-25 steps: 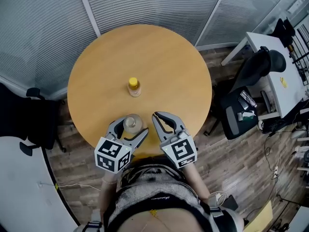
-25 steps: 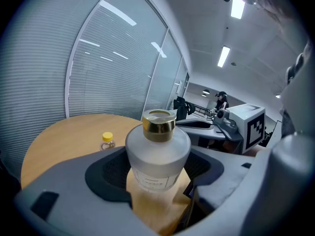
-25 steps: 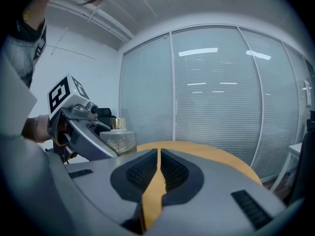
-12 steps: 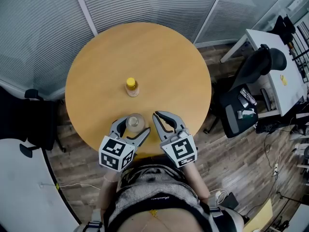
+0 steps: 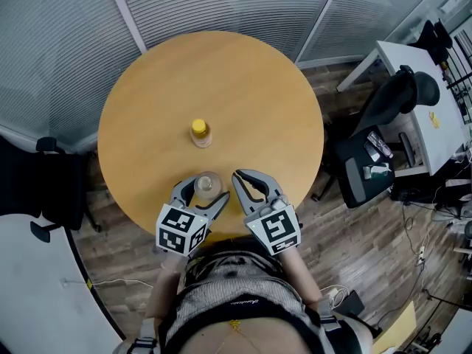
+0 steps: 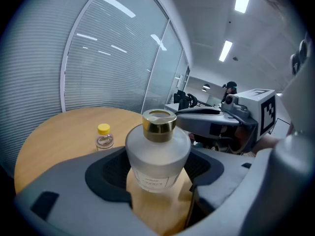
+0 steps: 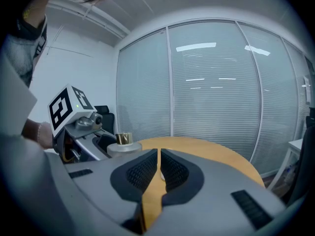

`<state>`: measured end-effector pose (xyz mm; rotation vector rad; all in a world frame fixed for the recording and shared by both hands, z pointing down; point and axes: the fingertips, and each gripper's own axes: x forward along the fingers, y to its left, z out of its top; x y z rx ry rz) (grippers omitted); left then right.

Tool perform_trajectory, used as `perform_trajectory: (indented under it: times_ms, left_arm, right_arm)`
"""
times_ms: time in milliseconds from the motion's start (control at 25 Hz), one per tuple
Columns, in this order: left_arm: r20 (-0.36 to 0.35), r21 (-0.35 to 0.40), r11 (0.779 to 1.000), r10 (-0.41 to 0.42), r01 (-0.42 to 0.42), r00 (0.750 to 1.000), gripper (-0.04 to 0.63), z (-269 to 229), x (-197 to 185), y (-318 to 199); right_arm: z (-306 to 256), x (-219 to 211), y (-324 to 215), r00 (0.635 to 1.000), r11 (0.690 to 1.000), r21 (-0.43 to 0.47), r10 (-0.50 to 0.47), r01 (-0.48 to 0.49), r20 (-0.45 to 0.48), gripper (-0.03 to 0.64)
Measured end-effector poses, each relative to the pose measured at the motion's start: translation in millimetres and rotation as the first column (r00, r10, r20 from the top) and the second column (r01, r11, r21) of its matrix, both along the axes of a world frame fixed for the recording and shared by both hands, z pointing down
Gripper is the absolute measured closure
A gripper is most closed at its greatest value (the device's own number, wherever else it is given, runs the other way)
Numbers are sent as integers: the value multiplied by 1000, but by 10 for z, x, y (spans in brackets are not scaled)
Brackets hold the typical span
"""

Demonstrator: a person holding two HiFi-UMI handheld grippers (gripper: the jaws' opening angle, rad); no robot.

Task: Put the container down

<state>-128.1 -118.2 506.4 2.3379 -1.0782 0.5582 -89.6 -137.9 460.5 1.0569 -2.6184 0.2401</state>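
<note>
A frosted round container point(image 5: 206, 185) with a gold cap stands upright near the front edge of the round wooden table point(image 5: 221, 80). My left gripper point(image 5: 204, 192) is shut on the container point(image 6: 157, 154), with one jaw pad on each side of its body. Whether its base touches the table I cannot tell. My right gripper point(image 5: 243, 181) hovers just to the right of it, shut and holding nothing. In the right gripper view the right gripper point(image 7: 158, 154) shows only a thin slit between its jaws, and the container point(image 7: 124, 144) sits to the left.
A small clear bottle with a yellow cap point(image 5: 199, 133) stands mid-table, beyond the container, and appears as the yellow-capped bottle point(image 6: 103, 137) in the left gripper view. Glass partitions with blinds curve behind the table. A black office chair point(image 5: 369, 161) and a white desk point(image 5: 420, 109) are to the right.
The left gripper has edged slightly right with the container still between its jaws. The right gripper has barely moved.
</note>
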Motion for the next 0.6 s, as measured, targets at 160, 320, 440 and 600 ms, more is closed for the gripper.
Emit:
perform_trajectory:
  times_ms: [160, 320, 440, 600]
  left_arm:
    - [-8, -20, 1000, -1, 1, 1000, 257, 150, -2, -14]
    - [4, -31, 1000, 1, -1, 1000, 256, 294, 3, -12]
    - [12, -40, 999, -3, 4, 1000, 256, 400, 18, -27]
    - [17, -49, 999, -4, 4, 1000, 256, 541, 30, -36]
  right_arm:
    - [50, 6, -1, 1000, 1000, -8, 4, -4, -12, 584]
    - [103, 2, 1, 1000, 1000, -17, 5, -5, -24, 584]
    - [126, 16, -14, 1000, 1000, -22, 6, -7, -30, 584]
    - [161, 37, -15, 999, 999, -29, 11, -12, -41, 584]
